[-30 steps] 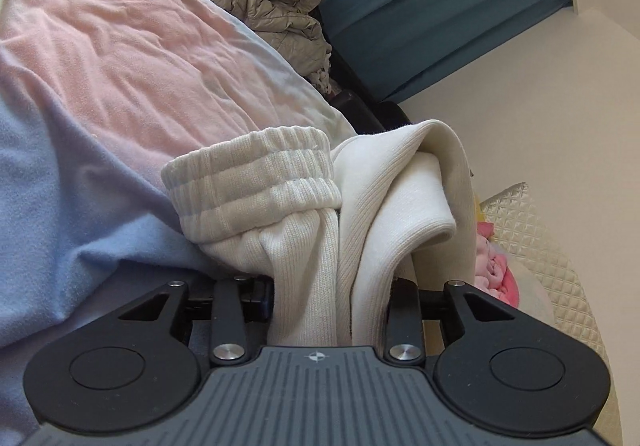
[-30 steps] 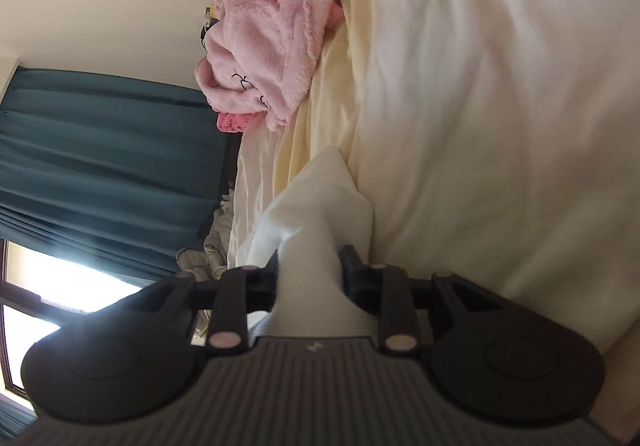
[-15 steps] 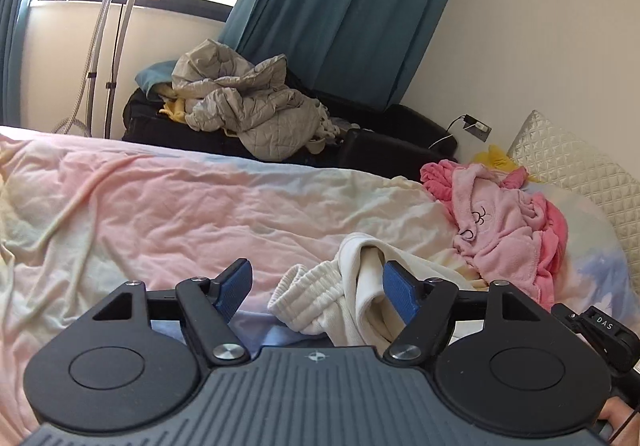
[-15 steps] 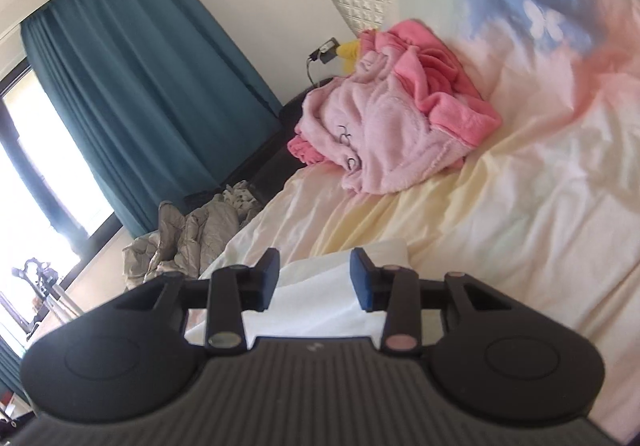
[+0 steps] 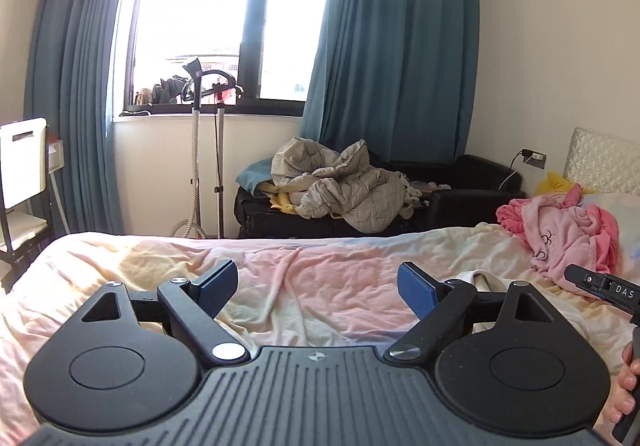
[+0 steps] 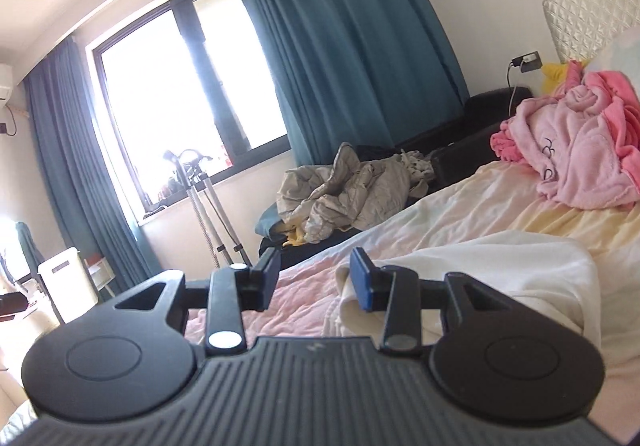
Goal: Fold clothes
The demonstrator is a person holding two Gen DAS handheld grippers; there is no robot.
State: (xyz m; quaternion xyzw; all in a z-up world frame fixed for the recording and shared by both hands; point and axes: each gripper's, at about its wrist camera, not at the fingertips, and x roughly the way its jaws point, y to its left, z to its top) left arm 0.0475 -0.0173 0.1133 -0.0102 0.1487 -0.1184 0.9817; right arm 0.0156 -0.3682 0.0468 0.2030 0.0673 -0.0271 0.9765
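Pink robe [image 6: 580, 154] beyond cream garment [image 6: 500, 266]

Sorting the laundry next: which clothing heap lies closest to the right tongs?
The cream garment, lying just beyond the open right tongs. The pink fleece sits farther up the bed; the grey quilted jacket is off it.

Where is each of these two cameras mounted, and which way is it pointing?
Left wrist: on the left hand-held gripper, facing across the bed to the window; a hand shows at right.
Right wrist: on the right hand-held gripper, low over the cream garment, tilted.
Both show the pink robe and the grey quilted jacket.
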